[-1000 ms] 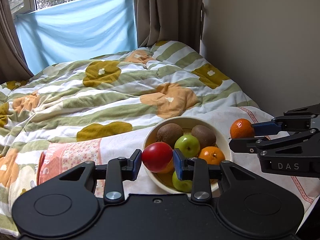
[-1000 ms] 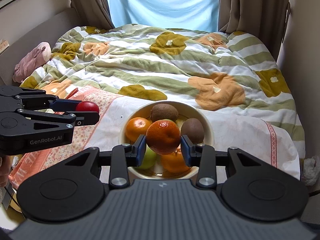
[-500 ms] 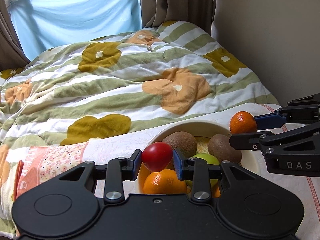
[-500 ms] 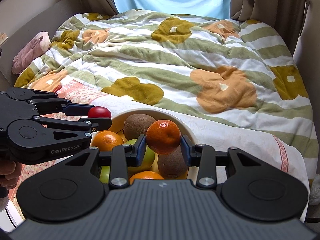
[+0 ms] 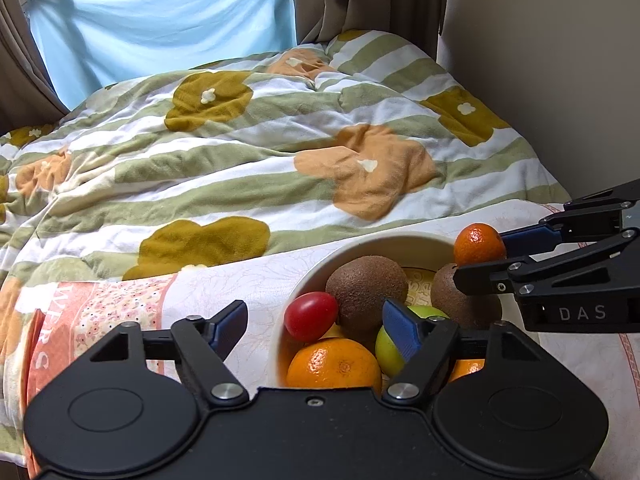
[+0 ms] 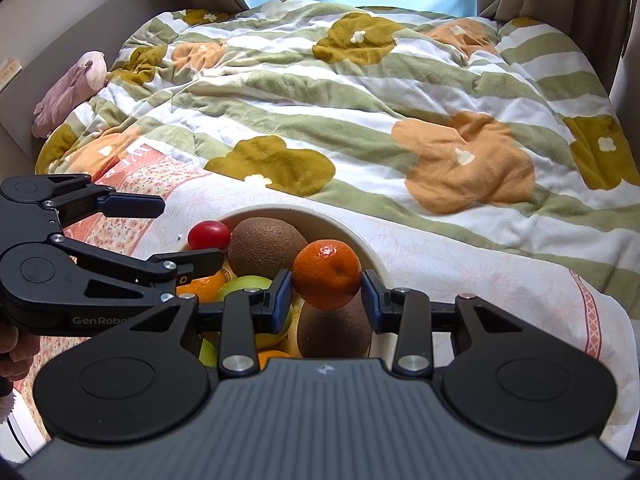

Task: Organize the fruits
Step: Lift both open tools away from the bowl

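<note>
Left tool (image 5: 314,326) has just opened wide; red fruit (image 5: 311,316) now rests in bowl (image 5: 394,240) at nine o'clock. Right tool (image 6: 326,294) grips mandarin (image 6: 327,274), undelivered.

My left hand-held gripper (image 5: 312,326) is matt black plastic with bright metal pivots. The red fruit (image 5: 311,316) looks glossy and smooth, the kiwi (image 5: 366,288) rough and fuzzy, the bowl (image 5: 360,245) perhaps glazed ceramic. Soft cloth quilt (image 5: 248,152).
</note>
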`<state>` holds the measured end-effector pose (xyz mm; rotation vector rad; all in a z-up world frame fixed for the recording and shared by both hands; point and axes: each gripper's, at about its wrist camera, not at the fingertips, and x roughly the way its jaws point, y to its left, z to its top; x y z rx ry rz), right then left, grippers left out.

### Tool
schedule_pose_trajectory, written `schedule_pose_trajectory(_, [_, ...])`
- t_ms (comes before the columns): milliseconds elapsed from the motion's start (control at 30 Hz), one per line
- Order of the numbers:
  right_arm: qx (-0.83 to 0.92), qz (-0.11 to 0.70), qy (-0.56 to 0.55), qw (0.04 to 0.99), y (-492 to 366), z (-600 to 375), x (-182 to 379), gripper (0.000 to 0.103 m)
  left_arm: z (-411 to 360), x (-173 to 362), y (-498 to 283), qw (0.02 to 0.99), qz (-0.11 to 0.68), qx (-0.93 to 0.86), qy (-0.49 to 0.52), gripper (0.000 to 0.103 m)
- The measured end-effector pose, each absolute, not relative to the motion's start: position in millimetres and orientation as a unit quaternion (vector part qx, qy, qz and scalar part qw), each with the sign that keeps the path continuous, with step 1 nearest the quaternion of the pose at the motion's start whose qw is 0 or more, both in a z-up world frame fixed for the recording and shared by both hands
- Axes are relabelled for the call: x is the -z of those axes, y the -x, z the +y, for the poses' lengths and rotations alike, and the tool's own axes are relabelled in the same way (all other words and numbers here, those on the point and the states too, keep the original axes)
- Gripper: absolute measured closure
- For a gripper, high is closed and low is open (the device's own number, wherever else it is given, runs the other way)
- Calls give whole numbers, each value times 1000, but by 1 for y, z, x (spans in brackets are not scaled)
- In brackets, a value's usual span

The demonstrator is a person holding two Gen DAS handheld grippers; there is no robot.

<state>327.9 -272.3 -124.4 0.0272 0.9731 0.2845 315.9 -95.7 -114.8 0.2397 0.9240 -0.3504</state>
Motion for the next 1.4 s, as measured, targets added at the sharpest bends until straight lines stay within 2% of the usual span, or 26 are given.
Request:
schedule_pose_trajectory(67, [-141, 464, -9, 875, -329, -273, 123, 51, -93, 111, -311, 875, 440, 167, -111, 13])
schedule_pose_trajectory(167, [-144, 465, -5, 873, -333, -273, 121, 51, -87, 106, -304, 879, 436, 164, -103, 11])
schedule_pose_trajectory(733, [-154, 478, -30, 864, -360, -264, 144, 50, -67, 100, -285, 882, 439, 142, -92, 11])
schedule_pose_trajectory(833, [-150, 468, -39, 870, -359, -265, 144, 39, -64, 100, -284, 882, 440, 141, -92, 11])
schedule_pose_trajectory(900, [-153, 464, -49, 871, -358, -266, 143, 8, -64, 100, -284, 882, 440, 141, -92, 11])
schedule_pose_trajectory(933, [-153, 457, -52, 874, -356, -267, 142, 0, -64, 100, -284, 882, 440, 142, -92, 11])
schedule_pose_trajectory(1400, [-135, 416, -49, 898, -321, -262, 102, 0, -53, 80, -261, 893, 412, 154, -95, 11])
